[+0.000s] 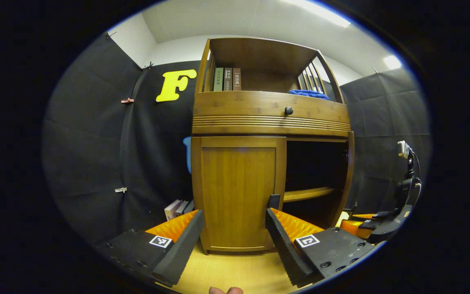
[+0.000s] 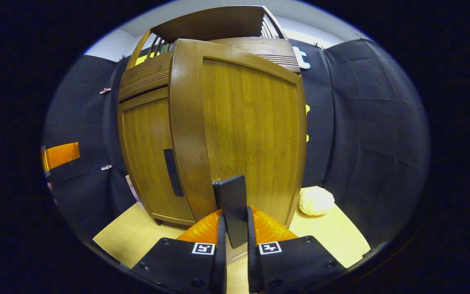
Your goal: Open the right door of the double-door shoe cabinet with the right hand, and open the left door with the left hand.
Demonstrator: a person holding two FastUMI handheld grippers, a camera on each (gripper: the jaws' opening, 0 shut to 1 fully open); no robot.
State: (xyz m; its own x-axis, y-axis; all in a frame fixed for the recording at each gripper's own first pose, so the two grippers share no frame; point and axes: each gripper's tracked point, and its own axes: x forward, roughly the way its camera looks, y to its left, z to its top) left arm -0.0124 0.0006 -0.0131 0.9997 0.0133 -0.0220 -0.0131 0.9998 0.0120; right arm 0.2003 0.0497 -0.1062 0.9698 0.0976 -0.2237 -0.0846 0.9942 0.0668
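shoe cabinet stands on the light wood table, dead centre in the left gripper view; left door closed, flat in its frame, with its dark handle on the edge at about 3 o'clock of the panel; to the right of it the right half is open and dark inside, one inner shelf visible; left gripper wide open, fingers spread either side of the left door's lower part, holding nothing, not touching the door as far as i can tell; right finger's tip sits just below the handle; above the doors a drawer with a round dark knob, then an open top shelf with three books at 11 o'clock and a blue cloth at 1 o'clock; more books lean on the table at 8 o'clock of the cabinet; the right gripper shows far off at 4 o'clock; in the right gripper view the right door is swung out toward the camera, and the right gripper is closed on its dark handle, both fingers pressed against the handle's sides; left door behind at 9 o'clock, closed; a pale round lump lies on the table at 4 o'clock of the open door, can't tell what it is.
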